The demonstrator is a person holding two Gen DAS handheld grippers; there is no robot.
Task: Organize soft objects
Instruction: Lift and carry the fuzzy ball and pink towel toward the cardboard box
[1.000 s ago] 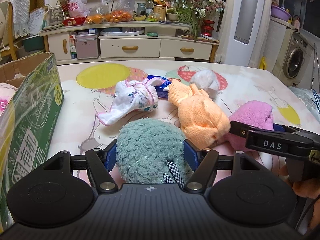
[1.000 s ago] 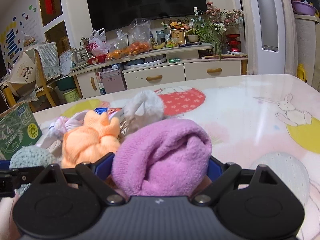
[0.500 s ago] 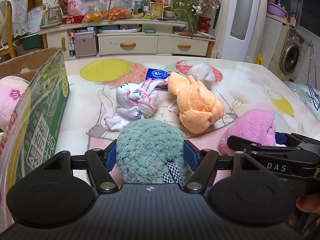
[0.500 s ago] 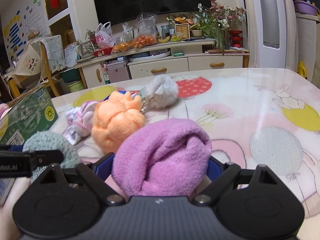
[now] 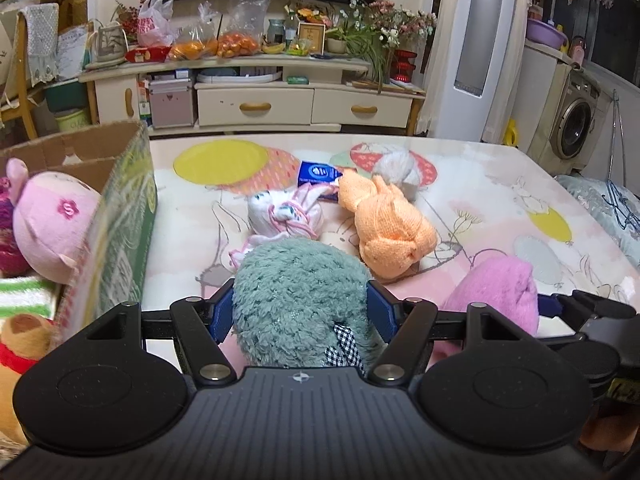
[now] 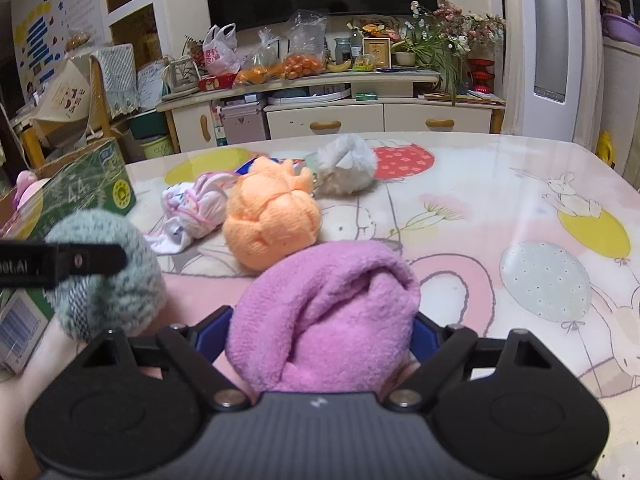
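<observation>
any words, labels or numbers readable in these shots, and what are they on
"44": on the green cardboard box.
"S": in the flower on the pink plush inside that box.
"OOLAI": partial, on the left claw's black finger, seen from the right wrist.
Blue packet, red print on the white plastic bag, framed sign, wall poster: too small or blurred to read.

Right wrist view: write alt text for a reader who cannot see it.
The right gripper has its jaws closed on a rolled pink terry towel, held over a cartoon-print tablecloth. Beyond lie an orange knotted towel bundle, a white floral cloth bundle and a white fluffy ball. At left, the left gripper holds a teal fluffy plush near a green cardboard box.
</observation>
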